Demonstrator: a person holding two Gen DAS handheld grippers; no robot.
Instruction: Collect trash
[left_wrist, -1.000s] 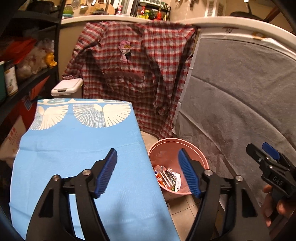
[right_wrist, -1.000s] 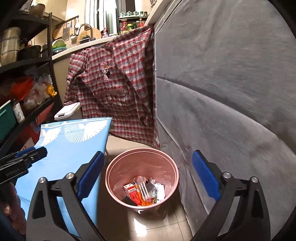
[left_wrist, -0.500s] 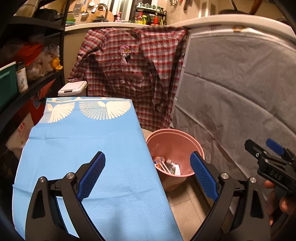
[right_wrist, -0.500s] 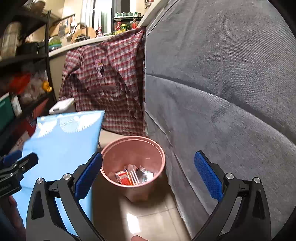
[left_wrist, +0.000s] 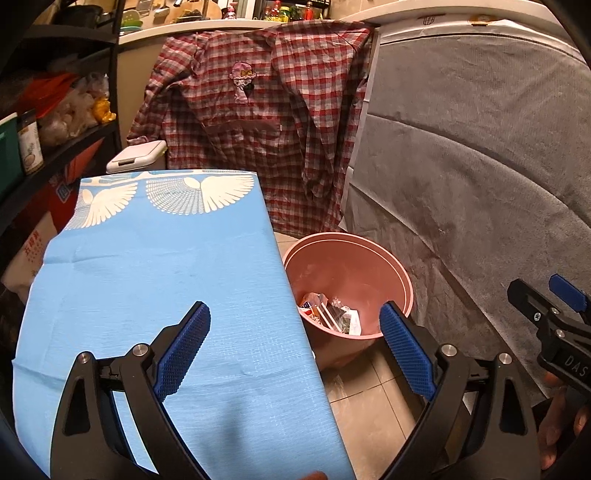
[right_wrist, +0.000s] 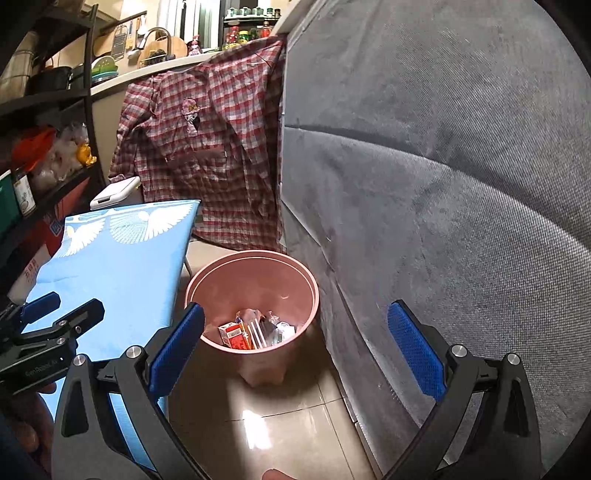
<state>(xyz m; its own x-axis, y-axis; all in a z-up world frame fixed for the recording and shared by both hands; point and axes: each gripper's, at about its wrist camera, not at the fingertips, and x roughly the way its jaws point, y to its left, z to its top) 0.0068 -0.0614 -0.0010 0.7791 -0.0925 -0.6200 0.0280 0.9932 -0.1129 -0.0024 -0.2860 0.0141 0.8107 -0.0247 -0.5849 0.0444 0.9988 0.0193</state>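
Looking along the left claw (left_wrist: 294, 339), its two blue pads stand wide apart with nothing between them, hanging above the near edge of the worktop (left_wrist: 155, 280) under its blue cloth, which shows no litter on it from here; the trash (left_wrist: 328, 310) lies down in the pink bin (left_wrist: 369, 254) on the floor just beside the worktop's right edge, and the right claw (left_wrist: 546, 299) pokes in at the far right. From the right claw's (right_wrist: 295, 334) own camera, its pads are likewise spread and empty, aimed at the bin (right_wrist: 255, 258), which stands between the worktop (right_wrist: 122, 258) and a grey cloth-covered upright (right_wrist: 443, 184); the left claw (right_wrist: 59, 310) shows at the lower left. Inside, the trash (right_wrist: 255, 328) reads as a small red and white carton, crinkled foil or plastic wrappers and a few thin sticks. All of it looks light; the wrappers should crush and slide under the pads, so pinch a bunched fold, while the carton is stiffer and best taken across its narrow faces. A checked shirt (right_wrist: 207, 147) hangs behind
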